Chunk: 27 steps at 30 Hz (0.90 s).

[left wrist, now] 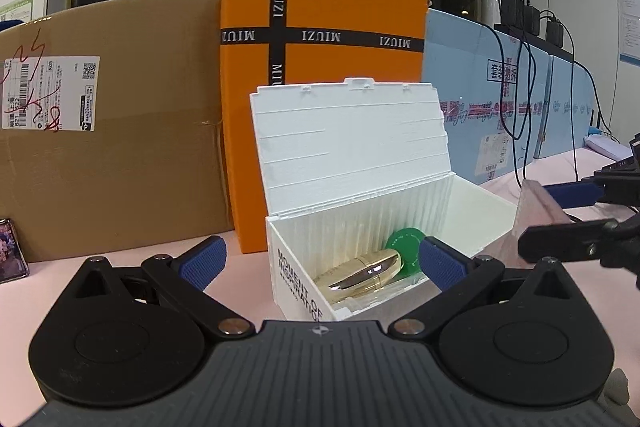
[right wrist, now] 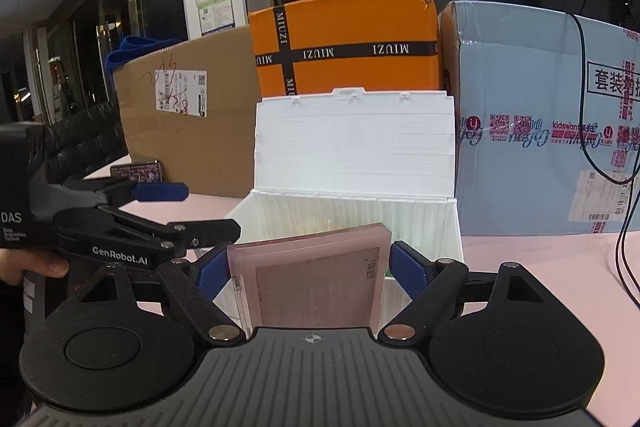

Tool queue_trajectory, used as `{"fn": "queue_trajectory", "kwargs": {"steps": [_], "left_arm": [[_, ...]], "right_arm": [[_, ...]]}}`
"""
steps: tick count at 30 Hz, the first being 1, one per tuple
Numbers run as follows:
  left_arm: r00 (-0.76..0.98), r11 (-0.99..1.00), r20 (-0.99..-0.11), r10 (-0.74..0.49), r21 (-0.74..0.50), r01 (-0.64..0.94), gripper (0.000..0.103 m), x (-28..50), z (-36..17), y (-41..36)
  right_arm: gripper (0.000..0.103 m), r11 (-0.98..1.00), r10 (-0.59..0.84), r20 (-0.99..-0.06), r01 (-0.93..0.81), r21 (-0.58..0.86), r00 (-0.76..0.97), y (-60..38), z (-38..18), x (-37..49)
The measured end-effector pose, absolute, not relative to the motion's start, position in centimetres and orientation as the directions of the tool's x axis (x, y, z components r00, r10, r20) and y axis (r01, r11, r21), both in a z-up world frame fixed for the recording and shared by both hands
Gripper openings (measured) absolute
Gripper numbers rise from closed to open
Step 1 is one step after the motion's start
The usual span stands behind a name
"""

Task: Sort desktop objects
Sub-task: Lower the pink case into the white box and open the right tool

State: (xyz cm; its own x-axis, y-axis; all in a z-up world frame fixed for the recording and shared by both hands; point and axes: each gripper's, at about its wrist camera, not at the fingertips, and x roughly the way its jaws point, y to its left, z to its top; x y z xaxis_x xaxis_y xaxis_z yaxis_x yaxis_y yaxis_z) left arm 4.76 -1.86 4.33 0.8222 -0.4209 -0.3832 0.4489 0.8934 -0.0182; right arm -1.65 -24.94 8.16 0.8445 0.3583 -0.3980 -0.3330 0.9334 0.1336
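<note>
A white storage box (left wrist: 304,291) stands open on the pink table, lid upright. Inside lie a gold bottle (left wrist: 360,273) and a green round lid (left wrist: 402,251). My left gripper (left wrist: 320,263) is open and empty, its fingers on either side of the box's near corner. My right gripper (right wrist: 310,269) is shut on a pink flat box (right wrist: 316,279) and holds it over the near edge of the white box (right wrist: 352,211). In the left wrist view the pink box (left wrist: 536,223) and right gripper (left wrist: 572,215) show at the right. The left gripper (right wrist: 184,211) shows at the left of the right wrist view.
A brown carton (left wrist: 112,123), an orange MIUZI box (left wrist: 320,67) and a light blue carton (left wrist: 480,107) stand in a row behind the white box. A phone (left wrist: 12,251) lies at the far left. Black cables (right wrist: 624,187) hang at the right.
</note>
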Motion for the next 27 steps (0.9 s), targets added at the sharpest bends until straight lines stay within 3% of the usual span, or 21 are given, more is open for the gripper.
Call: {"fn": "queue_trajectory", "kwargs": {"steps": [12,27], "left_arm": [[0.840,0.912,-0.368,-0.398,-0.057,0.407,0.103,5.1,4.6,-0.2],[0.827,0.909,-0.390,-0.405,-0.073,0.410,0.103,5.7,4.2,-0.1]], "right_arm": [[0.082,0.950,0.307,-0.316,-0.268,0.162,0.898,-25.4,11.6,2.2],[0.082,0.974,0.224,-0.461,-0.205,0.093,0.859,-23.9,8.4,6.4]]}}
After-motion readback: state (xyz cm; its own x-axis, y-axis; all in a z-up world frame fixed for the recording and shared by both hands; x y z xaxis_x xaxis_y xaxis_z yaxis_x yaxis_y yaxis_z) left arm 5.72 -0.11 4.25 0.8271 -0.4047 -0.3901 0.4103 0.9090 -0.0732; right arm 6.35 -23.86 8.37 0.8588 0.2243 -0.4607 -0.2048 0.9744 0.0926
